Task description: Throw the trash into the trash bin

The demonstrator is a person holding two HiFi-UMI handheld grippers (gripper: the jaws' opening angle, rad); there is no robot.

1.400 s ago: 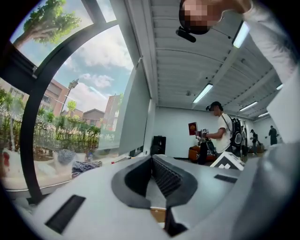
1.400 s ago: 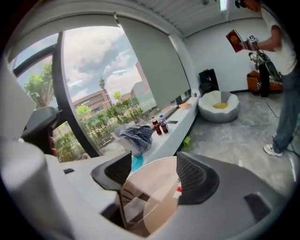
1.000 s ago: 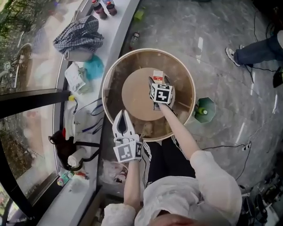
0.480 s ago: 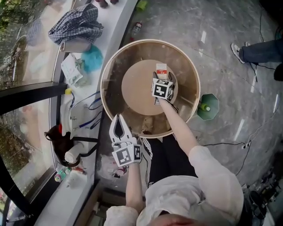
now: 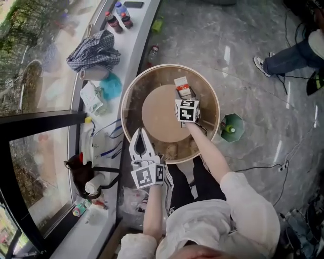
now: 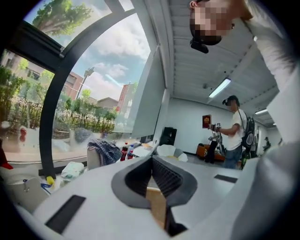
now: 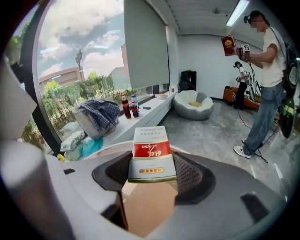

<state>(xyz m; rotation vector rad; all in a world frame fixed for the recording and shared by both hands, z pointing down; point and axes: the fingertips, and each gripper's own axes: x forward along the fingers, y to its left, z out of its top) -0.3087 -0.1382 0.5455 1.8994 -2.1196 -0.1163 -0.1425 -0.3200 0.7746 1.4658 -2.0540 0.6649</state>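
A white and red carton (image 5: 181,84) stands at the far side of the round wooden table (image 5: 154,114). My right gripper (image 5: 183,93) reaches it from the near side. Its jaws are closing with the carton (image 7: 151,154) between them, and both of its sides meet the pads. My left gripper (image 5: 141,132) hangs at the table's near left edge, its fingertips together and nothing in it. A green trash bin (image 5: 232,126) with a bottle inside sits on the floor, right of the table. In the left gripper view, that gripper (image 6: 152,161) points across the room.
A pale crumpled piece (image 5: 169,149) lies under the table's near glass rim. The white window ledge (image 5: 134,45) on the left carries a checked cloth (image 5: 93,45), bottles (image 5: 119,15) and bags. A person's legs (image 5: 288,55) stand at the far right, and cables cross the floor.
My right gripper's jaws have drawn in around the carton. Both grippers sit slightly higher than before. The left gripper stays shut and empty.
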